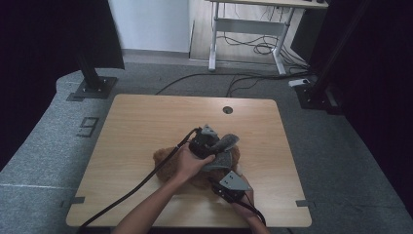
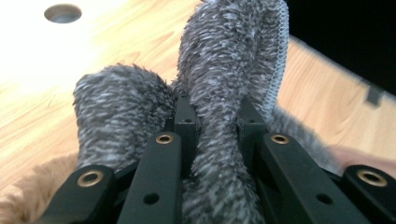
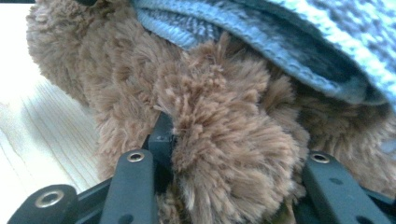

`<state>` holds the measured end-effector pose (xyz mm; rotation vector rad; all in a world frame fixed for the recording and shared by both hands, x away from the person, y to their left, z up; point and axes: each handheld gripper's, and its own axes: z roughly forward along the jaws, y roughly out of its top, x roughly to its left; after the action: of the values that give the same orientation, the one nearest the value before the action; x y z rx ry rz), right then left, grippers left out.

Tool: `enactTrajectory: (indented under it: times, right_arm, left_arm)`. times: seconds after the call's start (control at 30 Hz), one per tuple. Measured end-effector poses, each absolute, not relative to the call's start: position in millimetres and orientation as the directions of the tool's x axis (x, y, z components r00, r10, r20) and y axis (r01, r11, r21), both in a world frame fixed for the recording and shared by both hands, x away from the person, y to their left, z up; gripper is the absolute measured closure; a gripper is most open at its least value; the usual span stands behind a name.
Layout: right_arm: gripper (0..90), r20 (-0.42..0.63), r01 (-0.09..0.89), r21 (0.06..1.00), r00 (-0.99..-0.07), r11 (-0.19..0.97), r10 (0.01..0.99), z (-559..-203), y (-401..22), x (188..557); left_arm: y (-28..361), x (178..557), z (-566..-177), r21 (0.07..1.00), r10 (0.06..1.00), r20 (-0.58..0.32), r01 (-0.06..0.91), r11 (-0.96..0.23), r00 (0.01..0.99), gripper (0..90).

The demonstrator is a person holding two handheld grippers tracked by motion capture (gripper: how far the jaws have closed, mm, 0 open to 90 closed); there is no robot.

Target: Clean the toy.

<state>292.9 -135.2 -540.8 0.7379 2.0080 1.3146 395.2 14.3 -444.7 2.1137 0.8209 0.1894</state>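
Brown plush toy [image 1: 168, 163] lies near the middle of the wooden table [image 1: 141, 122], toward the near edge, with a grey fuzzy garment [image 1: 225, 151] draped over its right part. Nearest the person, the right gripper [image 1: 221, 187] is clenched on a tuft of the toy's brown fur, pinning it in place; that hold should stay low and firm so the toy does not ride up. Just beyond it, the left gripper [image 1: 214, 144] is clamped on a fold of the grey garment, which stands up between its jaws with a knitted hem at the far side. The pull looks best made slowly and away from the pinned end, so the cloth slides free rather than dragging the toy. Farther off, a round cable hole [image 1: 227, 109] marks the table's far edge.
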Motion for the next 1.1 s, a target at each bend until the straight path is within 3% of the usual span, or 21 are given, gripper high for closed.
enactTrajectory:
  times: [0.77, 0.83, 1.03, 1.1]
  right_arm:
    - [56.0, -0.182, 0.132, 0.932, -0.635, 0.337, 0.751, -541, -135, 290]
    - [55.8, -0.171, 0.138, 0.934, -0.638, 0.330, 0.751, -541, -136, 291]
    - [54.5, -0.187, 0.129, 0.931, -0.635, 0.342, 0.749, -542, -134, 288]
    - [48.9, -0.174, 0.133, 0.934, -0.642, 0.332, 0.747, -541, -135, 287]
  left_arm:
    - [169, 359, -442, 0.812, 0.730, -0.133, 0.496, -0.307, 0.670, 76.4]
    - [181, 358, -452, 0.807, 0.723, -0.186, 0.524, -0.274, 0.665, 76.4]
    - [189, 345, -465, 0.827, 0.711, -0.224, 0.516, -0.223, 0.666, 76.6]
    - [187, 343, -471, 0.827, 0.704, -0.234, 0.518, -0.218, 0.671, 77.0]
